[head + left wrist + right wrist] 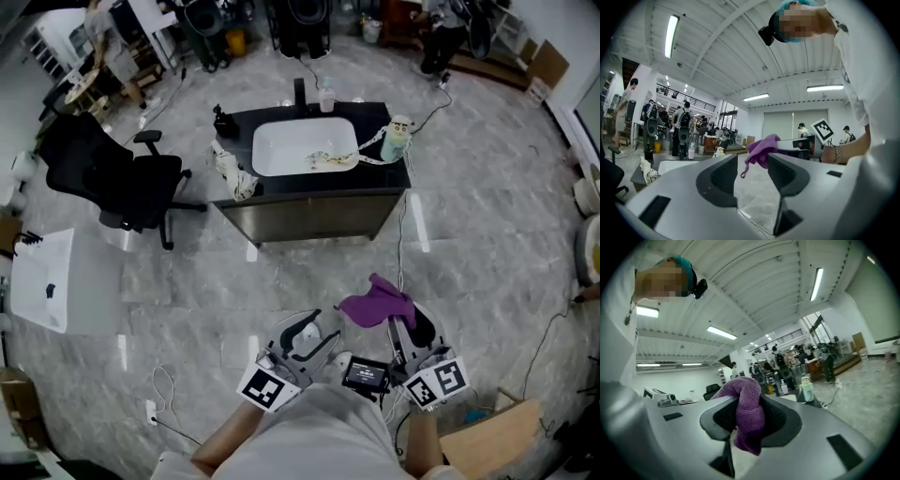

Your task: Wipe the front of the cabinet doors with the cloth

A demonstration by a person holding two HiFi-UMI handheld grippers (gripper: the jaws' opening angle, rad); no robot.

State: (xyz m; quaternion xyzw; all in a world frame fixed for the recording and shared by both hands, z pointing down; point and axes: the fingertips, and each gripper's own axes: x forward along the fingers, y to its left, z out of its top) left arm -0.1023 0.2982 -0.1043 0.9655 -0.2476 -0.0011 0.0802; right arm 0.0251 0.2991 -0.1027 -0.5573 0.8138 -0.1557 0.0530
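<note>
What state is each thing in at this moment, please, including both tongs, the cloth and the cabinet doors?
left tongs: open, nothing gripped.
right tongs: shut on the purple cloth.
purple cloth: bunched up, loose end hanging below the tongs.
cabinet doors: appear shut; the cloth is not on them.
</note>
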